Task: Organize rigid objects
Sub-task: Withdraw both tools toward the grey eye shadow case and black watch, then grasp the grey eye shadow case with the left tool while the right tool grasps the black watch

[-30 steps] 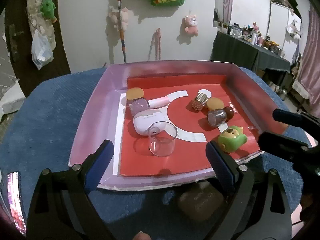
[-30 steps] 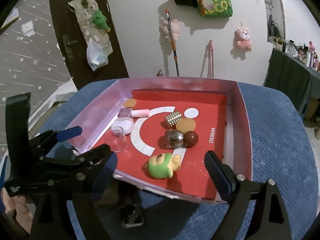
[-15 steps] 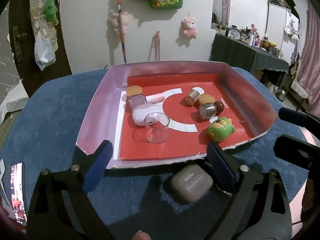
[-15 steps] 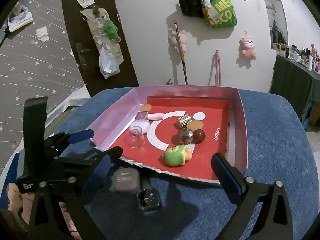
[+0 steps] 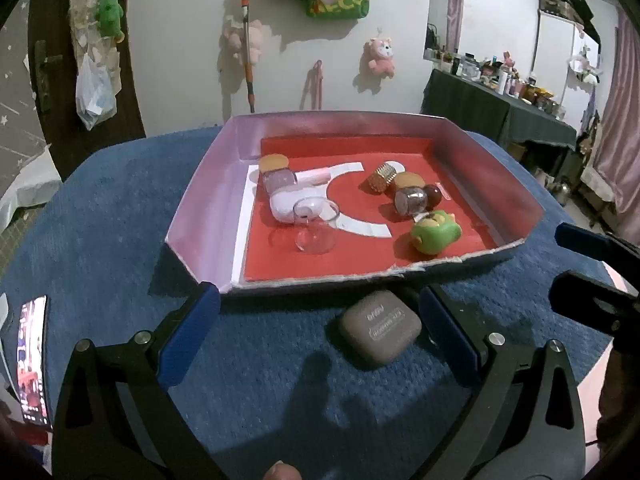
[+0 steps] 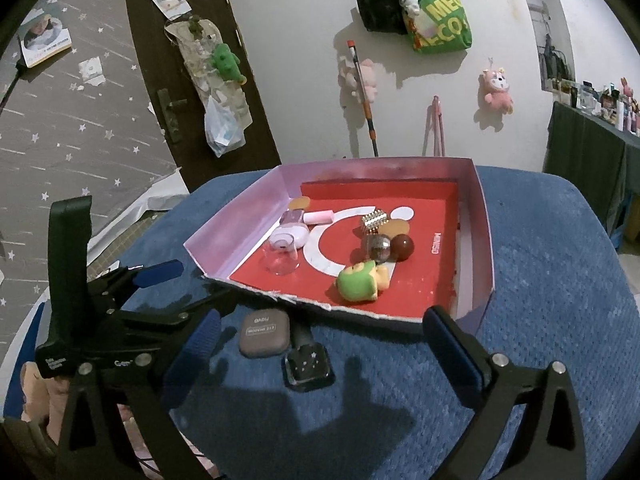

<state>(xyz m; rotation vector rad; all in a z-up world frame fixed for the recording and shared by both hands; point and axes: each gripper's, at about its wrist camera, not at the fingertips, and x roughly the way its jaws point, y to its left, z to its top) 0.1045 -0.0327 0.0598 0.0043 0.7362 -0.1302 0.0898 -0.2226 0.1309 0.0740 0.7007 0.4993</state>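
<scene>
A shallow pink box (image 5: 208, 184) with a red floor sits on the blue cloth (image 5: 120, 208); it also shows in the right wrist view (image 6: 486, 240). Inside lie a clear cup (image 5: 315, 227), a white case (image 5: 286, 204), a green toy (image 5: 435, 233), a studded gold piece (image 5: 382, 177), a brown ball (image 6: 402, 247) and other small items. A brown earbud case (image 5: 380, 331) (image 6: 265, 333) and a black smartwatch (image 6: 308, 366) lie on the cloth before the box. My left gripper (image 5: 320, 336) is open and empty above the earbud case. My right gripper (image 6: 320, 348) is open and empty.
A lit phone (image 5: 34, 356) lies at the cloth's left edge. Plush toys and bags hang on the far wall (image 6: 304, 80). A cluttered dark table (image 5: 500, 100) stands at the right.
Both grippers have pulled back and up from the box. The earbud case and smartwatch in front of the box have come into full view.
</scene>
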